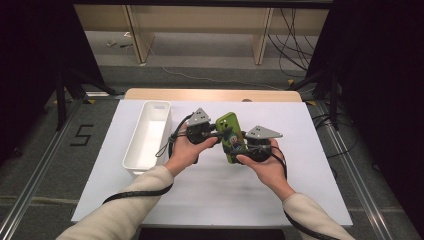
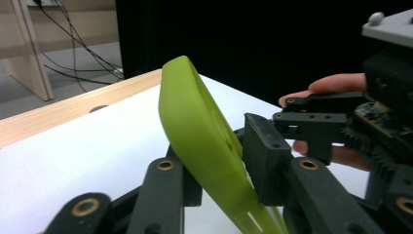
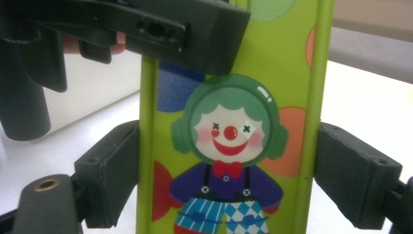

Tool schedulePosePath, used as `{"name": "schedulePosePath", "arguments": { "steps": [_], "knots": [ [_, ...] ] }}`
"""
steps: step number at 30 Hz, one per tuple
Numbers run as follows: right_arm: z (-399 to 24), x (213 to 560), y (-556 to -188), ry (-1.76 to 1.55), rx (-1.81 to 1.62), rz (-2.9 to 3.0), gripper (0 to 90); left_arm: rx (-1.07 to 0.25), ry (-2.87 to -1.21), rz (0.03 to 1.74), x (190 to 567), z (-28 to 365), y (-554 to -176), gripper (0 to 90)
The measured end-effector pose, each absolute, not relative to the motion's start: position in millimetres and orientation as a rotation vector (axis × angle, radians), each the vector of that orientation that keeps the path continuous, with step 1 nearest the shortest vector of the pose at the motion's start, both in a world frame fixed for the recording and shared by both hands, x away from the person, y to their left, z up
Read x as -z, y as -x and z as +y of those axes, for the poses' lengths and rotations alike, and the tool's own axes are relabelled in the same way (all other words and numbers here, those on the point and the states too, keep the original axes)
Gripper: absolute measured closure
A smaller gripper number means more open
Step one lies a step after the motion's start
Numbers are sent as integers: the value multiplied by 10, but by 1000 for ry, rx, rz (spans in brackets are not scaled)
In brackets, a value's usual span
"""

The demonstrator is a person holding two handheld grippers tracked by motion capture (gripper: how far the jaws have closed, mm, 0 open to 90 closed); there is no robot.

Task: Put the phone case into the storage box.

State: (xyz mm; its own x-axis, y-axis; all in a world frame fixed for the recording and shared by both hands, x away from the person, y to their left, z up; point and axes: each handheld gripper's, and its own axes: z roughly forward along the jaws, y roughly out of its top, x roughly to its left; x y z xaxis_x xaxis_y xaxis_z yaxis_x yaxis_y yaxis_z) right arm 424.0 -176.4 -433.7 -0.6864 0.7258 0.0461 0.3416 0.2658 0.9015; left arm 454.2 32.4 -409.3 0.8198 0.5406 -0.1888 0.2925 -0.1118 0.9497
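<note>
White table [image 1: 300, 190], one white bin [image 1: 148, 137], one green phone case [image 1: 228, 131] pinched by two grippers' fingers, left [image 1: 216, 135] and right [image 1: 239, 149].

The phone case [image 1: 229, 136] is held above the table [image 1: 300, 150] approx. at the centre, between the left gripper [image 1: 212, 134] on its left and the right gripper [image 1: 246, 148] on its right. The tray [image 1: 148, 137] is placed on the table left of both grippers, w/ its long side running near to far.

I am in a lab: black curtains [image 1: 30, 60] flank the table [image 1: 300, 190], loose cables [image 1: 295, 45] lie behind it, floor rails [image 1: 30, 185] run beside it.
</note>
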Motion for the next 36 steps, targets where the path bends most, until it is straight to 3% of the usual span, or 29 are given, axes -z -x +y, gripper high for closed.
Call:
{"name": "schedulePosePath", "arguments": {
  "steps": [15,36],
  "knots": [
    [-1756,4334,-4240,-959,-1411,2162,162,-214,-1716,600,4047,344,-4535,820],
    [-1799,4330,-4244,-958,-1420,2157,167,-201,-1733,545,4021,446,-4582,820]
  ]
}}
